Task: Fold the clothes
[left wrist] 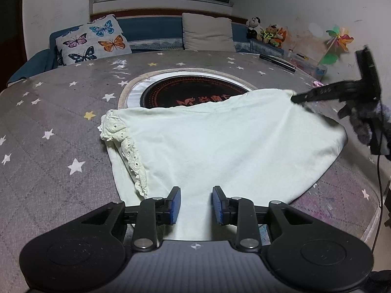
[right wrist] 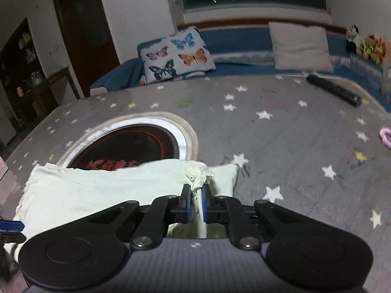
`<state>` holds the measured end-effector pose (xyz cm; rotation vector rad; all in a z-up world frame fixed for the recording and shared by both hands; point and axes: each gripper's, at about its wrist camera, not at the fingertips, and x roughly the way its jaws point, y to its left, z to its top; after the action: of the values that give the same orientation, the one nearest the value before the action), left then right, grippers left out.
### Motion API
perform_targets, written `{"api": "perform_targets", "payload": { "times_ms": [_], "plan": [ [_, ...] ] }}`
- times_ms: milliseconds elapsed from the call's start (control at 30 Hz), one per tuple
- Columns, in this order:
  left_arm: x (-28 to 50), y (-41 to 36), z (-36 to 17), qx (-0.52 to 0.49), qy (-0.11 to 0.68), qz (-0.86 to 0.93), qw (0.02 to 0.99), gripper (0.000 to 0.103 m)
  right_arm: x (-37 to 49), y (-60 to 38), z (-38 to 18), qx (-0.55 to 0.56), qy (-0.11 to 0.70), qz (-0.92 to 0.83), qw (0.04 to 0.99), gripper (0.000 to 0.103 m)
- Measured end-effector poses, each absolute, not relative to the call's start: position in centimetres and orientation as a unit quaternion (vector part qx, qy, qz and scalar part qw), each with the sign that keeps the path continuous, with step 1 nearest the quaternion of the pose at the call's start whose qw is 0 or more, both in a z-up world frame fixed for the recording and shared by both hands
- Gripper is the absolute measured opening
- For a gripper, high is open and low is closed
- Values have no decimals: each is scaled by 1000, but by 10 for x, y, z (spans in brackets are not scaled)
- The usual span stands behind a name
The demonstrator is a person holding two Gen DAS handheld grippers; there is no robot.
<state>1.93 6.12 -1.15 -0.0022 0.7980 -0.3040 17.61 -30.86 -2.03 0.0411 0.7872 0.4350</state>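
Note:
A pale cream garment (left wrist: 215, 144) with a lace trim (left wrist: 122, 141) on its left side lies on the grey star-patterned table cover (left wrist: 56, 131). My left gripper (left wrist: 196, 205) is open over the garment's near edge, with cloth between and under its blue pads. My right gripper (right wrist: 196, 204) is shut on a bunched lacy corner of the garment (right wrist: 198, 174) and holds it slightly lifted. In the left wrist view the right gripper (left wrist: 297, 97) pinches the far right corner. The garment (right wrist: 97, 190) spreads to the left in the right wrist view.
A round black cooktop (left wrist: 195, 92) with a white rim is set into the table, partly under the garment. A black bar (right wrist: 333, 90) and a small pink item (right wrist: 386, 134) lie at the right. A blue sofa with a butterfly cushion (left wrist: 94, 40) stands behind.

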Motion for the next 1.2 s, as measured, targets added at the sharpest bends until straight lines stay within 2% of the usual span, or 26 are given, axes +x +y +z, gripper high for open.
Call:
{"api": "perform_targets", "payload": {
  "times_ms": [133, 233, 533, 833, 900, 1200],
  "plan": [
    [20, 61, -8, 1, 388, -146, 910, 33, 186, -319, -32, 62, 399, 201, 892, 18],
    [30, 62, -1, -2, 380, -142, 914, 33, 182, -319, -17, 50, 379, 204, 901, 19],
    [72, 62, 12, -6, 359, -130, 924, 32, 185, -288, -10, 22, 380, 264, 886, 19],
    [127, 91, -11, -43, 383, -71, 920, 30, 205, -269, -29, 6, 401, 253, 880, 18],
    [131, 100, -13, -66, 384, -68, 918, 25, 209, -273, -32, 16, 406, 247, 880, 15],
    [131, 99, -9, -62, 375, -59, 923, 25, 210, -280, -26, 24, 403, 248, 880, 16]
  ]
}}
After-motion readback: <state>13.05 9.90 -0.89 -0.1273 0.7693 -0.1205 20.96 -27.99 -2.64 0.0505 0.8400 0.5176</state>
